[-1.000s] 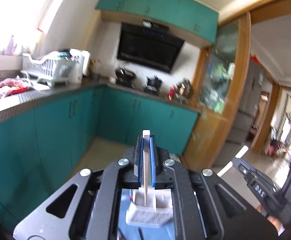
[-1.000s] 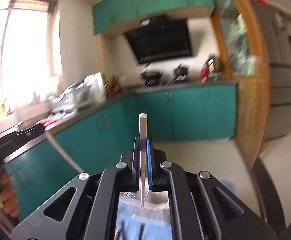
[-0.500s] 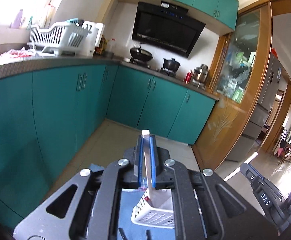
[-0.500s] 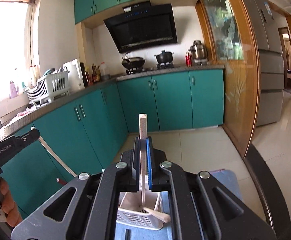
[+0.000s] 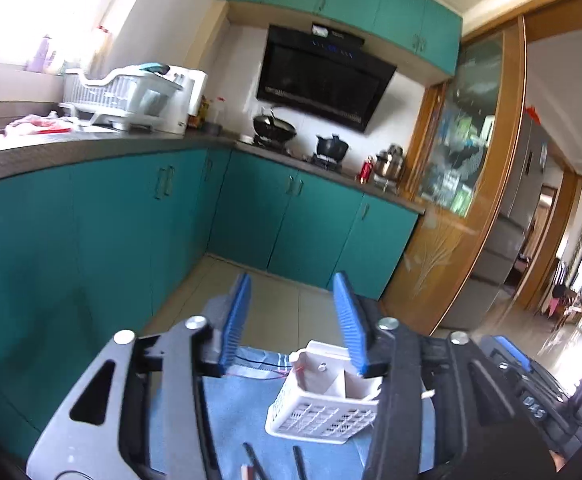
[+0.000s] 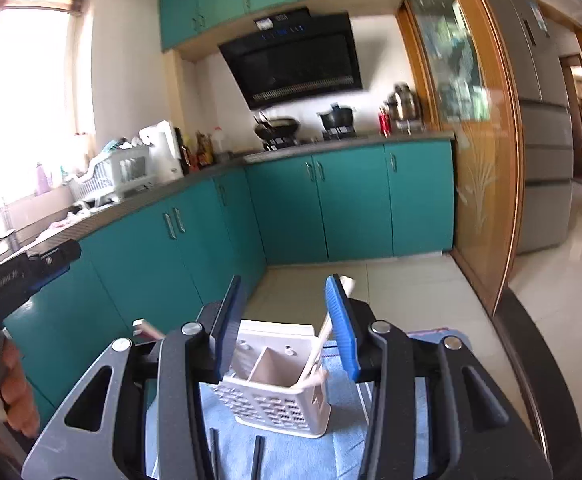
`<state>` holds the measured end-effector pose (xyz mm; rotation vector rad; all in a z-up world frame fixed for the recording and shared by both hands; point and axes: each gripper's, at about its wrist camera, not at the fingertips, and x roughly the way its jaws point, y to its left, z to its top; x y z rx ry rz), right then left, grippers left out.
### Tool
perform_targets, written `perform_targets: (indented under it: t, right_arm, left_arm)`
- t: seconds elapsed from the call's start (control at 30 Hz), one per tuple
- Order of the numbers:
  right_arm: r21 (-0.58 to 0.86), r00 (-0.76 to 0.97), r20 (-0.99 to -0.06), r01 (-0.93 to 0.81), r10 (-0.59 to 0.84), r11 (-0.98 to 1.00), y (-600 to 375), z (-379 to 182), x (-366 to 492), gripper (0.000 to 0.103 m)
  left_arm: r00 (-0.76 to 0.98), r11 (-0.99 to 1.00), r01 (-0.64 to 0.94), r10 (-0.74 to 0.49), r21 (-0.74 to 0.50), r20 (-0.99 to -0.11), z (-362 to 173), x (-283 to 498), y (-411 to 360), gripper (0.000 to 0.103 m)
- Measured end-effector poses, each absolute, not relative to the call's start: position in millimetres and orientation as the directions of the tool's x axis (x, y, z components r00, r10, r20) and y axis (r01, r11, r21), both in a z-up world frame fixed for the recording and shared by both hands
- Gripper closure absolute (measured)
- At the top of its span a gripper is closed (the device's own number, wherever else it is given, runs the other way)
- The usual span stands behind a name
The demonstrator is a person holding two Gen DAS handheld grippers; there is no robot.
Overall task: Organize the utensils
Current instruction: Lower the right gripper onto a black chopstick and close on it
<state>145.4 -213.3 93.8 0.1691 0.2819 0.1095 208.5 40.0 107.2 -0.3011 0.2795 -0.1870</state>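
Both hand-held grippers hang above a white perforated plastic utensil caddy (image 6: pixel 281 396) that stands on a light blue cloth mat (image 6: pixel 331 452), with teal kitchen cabinets (image 6: pixel 351 208) and a pale tiled floor (image 6: pixel 411 292) behind. The right gripper (image 6: pixel 287 320) has its blue-padded jaws opening and grips nothing; the caddy sits below the gap, and a slim white plastic utensil (image 6: pixel 323 344) leans in the caddy's right compartment, its top rising just beside the right pad, whether touching it I cannot tell. In the left wrist view the left gripper (image 5: pixel 295 320) is likewise opening and released, nothing pressed between its pads; the caddy (image 5: pixel 323 412) lies lower and to the right, under the right-hand finger. Two thin dark sticks (image 6: pixel 235 456) lie on the mat at the near edge, in front of the caddy. At the far left of the right wrist view a person's hand (image 6: pixel 15 392) grips the handle of the left gripper.
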Motion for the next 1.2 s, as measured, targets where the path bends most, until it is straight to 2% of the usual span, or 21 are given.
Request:
perform_targets:
  t: [0.07,0.17,0.27,0.33,0.4,0.47,0.63,0.73,0.97,1.0,1.03,1.07,1.1,1.2]
  right_arm:
    - [0.191,0.953,-0.258,-0.111,0.159,0.975,-215,91,117,0.055]
    - [0.217,0.917,-0.322,-0.170,0.235,0.961,-212,57,87,0.054]
    - [0.175,0.836,-0.504,-0.148,0.218,0.973,-198,-11,94,0.055]
    - [0.250,0.735,-0.634,-0.100,0.241,0.963,-197,-51,116,0.055]
    - [0.355,0.633,-0.707,-0.067,0.315,0.932,-197,-81,137,0.054]
    - [0.334,0.571,-0.764,-0.049,0.302,0.941,-187,-99,156,0.054]
    - [0.274,0.515,-0.818,-0.045,0.257,0.961,-158,-118,193,0.054]
    - [0.187,0.490,-0.851,-0.058,0.191,0.981,-136,-130,210,0.055]
    - [0.028,0.503,-0.861,-0.098,0.074,0.995,-116,-134,223,0.056]
    - [0.006,0.506,-0.860,-0.113,0.063,0.994,-114,-134,223,0.059]
    - [0.010,0.504,-0.860,-0.132,0.076,0.991,-110,-134,225,0.069]
    - [0.011,0.498,-0.863,-0.143,0.081,0.990,-109,-133,225,0.084]
    - [0.013,0.491,-0.867,-0.148,0.085,0.989,-110,-133,223,0.091]
    - [0.041,0.484,-0.869,-0.132,0.100,0.990,-121,-133,218,0.096]
  left_arm:
    - [0.946,0.942,0.113,-0.199,-0.315,-0.256,101,186,55,0.049]
    - [0.918,0.959,0.036,-0.144,-0.282,-0.369,64,164,75,0.046]
    - [0.821,0.957,-0.070,-0.106,-0.282,-0.561,-3,164,89,0.047]
    - [0.715,0.943,-0.105,-0.150,-0.316,-0.683,-53,167,94,0.047]
    - [0.622,0.945,-0.117,-0.170,-0.305,-0.765,-89,162,92,0.047]
    - [0.574,0.955,-0.116,-0.159,-0.271,-0.803,-112,149,89,0.047]
    - [0.510,0.963,-0.075,-0.186,-0.259,-0.840,-134,134,83,0.047]
    - [0.506,0.965,-0.060,-0.191,-0.255,-0.841,-136,129,81,0.045]
    - [0.502,0.967,-0.036,-0.200,-0.252,-0.841,-137,127,74,0.042]
    - [0.499,0.967,-0.036,-0.201,-0.252,-0.843,-138,128,74,0.042]
    - [0.497,0.967,-0.036,-0.202,-0.253,-0.844,-138,129,73,0.042]
    - [0.496,0.967,-0.036,-0.203,-0.254,-0.844,-139,129,73,0.042]
    - [0.494,0.967,-0.034,-0.203,-0.253,-0.845,-139,129,73,0.042]
    - [0.493,0.967,-0.032,-0.204,-0.251,-0.846,-139,130,72,0.042]
